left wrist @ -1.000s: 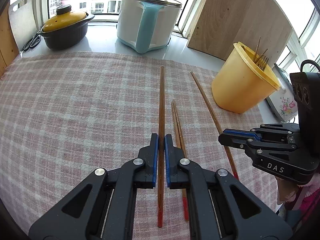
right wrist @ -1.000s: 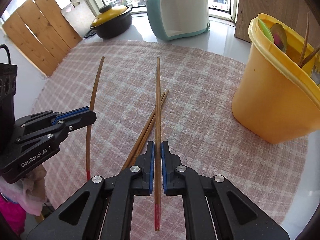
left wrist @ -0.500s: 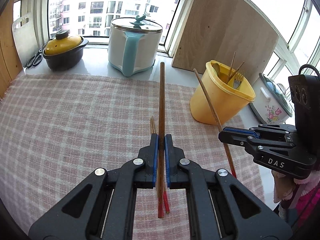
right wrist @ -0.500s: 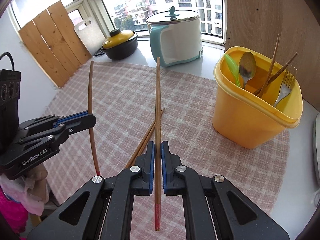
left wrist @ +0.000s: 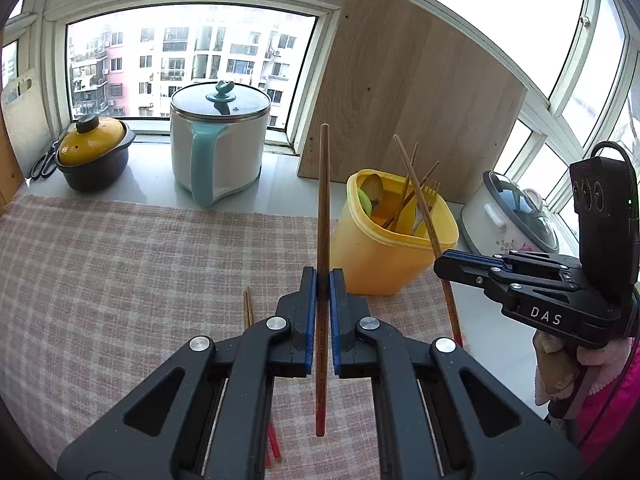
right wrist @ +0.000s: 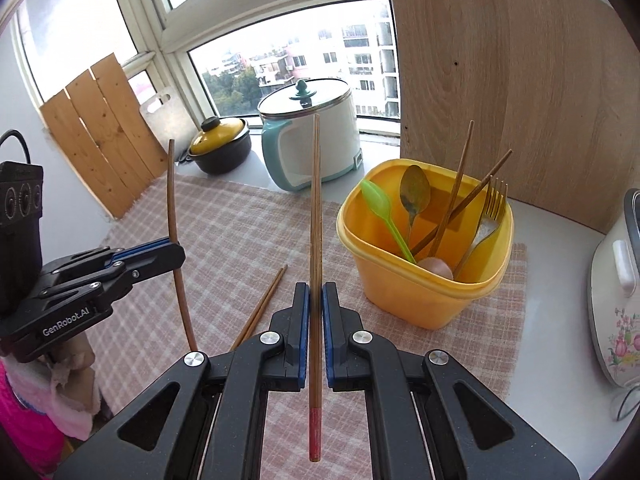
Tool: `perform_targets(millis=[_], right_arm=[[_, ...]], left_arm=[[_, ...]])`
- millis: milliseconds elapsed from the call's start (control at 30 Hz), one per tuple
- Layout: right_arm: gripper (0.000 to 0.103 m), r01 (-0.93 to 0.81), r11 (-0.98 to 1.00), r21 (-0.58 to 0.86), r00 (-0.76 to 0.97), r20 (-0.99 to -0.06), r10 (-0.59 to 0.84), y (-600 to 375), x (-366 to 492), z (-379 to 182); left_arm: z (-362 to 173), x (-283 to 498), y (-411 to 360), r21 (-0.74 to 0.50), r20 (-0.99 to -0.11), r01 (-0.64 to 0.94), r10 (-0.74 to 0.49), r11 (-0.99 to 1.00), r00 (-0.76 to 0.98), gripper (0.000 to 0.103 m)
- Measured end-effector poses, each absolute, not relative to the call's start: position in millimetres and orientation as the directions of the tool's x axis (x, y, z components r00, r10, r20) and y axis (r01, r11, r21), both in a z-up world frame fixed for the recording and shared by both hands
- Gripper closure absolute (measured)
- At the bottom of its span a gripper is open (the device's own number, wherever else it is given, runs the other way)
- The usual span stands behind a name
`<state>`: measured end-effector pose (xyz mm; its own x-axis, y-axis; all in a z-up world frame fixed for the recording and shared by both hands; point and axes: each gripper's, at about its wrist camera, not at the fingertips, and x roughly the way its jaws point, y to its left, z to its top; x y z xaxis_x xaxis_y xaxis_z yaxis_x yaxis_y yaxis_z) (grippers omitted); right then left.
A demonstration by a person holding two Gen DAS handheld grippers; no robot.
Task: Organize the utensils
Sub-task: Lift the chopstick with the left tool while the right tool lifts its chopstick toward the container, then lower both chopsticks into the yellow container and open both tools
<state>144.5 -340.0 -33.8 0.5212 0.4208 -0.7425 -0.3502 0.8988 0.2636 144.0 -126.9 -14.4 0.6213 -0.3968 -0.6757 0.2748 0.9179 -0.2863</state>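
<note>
Chopsticks, two in hand: the left gripper [left wrist: 323,312] was pinched on one red-tipped chopstick [left wrist: 322,240], the right gripper [right wrist: 316,320] pinched on another chopstick [right wrist: 315,220], each clamped near its red end, shaft pointing forward and clear of the cloth. Both grippers were held side by side above the near edge of the pink checked tablecloth [right wrist: 224,232], tilted down toward it. Chopsticks, one loose pair [right wrist: 262,308]: lay on the cloth just beyond the grippers, not yet collected. Yellow tub [right wrist: 420,292]: stood near the cloth's far right corner, already holding a green spoon [right wrist: 380,208], a metal spoon [right wrist: 416,192], a fork [right wrist: 490,212] and two chopsticks. Judged partway done: two sticks to drop in, the loose pair to follow. Beyond the cloth, on the sill: teal-handled pot [left wrist: 218,144], yellow-lidded casserole [left wrist: 93,152].
</note>
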Motion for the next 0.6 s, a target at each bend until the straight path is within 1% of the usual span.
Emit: perform_targets(millis=[600], right_arm=[[0.098,-0.291,0.921,0.261,0.626,-0.676,0.389,-402.1,188.8,-0.5]], left_arm=[[28.6,195.5,-188.0,-0.309,-0.585,0.31,-0.436,0.899,0.683,0.099]])
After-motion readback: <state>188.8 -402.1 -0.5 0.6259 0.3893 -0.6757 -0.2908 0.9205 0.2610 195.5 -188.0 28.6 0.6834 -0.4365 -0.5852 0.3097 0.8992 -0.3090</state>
